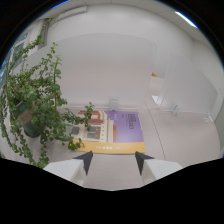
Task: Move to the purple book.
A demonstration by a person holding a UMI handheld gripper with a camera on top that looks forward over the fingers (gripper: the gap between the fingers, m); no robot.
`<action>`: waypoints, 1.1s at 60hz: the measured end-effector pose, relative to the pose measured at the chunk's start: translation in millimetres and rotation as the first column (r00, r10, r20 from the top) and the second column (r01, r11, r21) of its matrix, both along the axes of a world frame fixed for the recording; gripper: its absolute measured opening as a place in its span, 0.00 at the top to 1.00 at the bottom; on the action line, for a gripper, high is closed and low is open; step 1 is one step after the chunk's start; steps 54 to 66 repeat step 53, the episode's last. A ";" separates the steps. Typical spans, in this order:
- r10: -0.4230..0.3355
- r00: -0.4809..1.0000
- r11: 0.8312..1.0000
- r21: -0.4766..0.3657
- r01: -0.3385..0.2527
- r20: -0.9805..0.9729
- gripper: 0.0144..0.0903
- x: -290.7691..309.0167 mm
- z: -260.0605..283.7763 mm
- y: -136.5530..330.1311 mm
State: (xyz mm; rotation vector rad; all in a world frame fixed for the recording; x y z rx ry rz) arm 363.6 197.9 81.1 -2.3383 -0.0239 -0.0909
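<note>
The tool (113, 161), fingers apart, faces a purple book (127, 127) with a yellow lower edge.

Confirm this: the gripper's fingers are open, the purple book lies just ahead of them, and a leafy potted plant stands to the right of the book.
One thing is wrong: the plant's side. In the gripper view the leafy potted plant stands to the left of the purple book, not the right. The rest holds: the gripper has its fingers open, and the book lies just ahead of them.
</note>
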 end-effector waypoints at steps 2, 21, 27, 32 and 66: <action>0.002 1.000 1.000 -0.005 -0.002 -0.001 0.08 1.6 -3.6 8.9; 0.015 1.000 0.999 -0.035 -0.015 -0.009 0.08 8.5 -34.3 67.4; 0.015 1.000 0.999 -0.045 -0.015 -0.009 0.08 10.2 -39.3 72.6; 0.011 1.000 0.999 -0.051 -0.011 -0.010 0.08 11.8 -43.1 74.3; -0.005 1.000 0.998 -0.056 0.004 -0.015 0.08 13.0 -44.3 72.1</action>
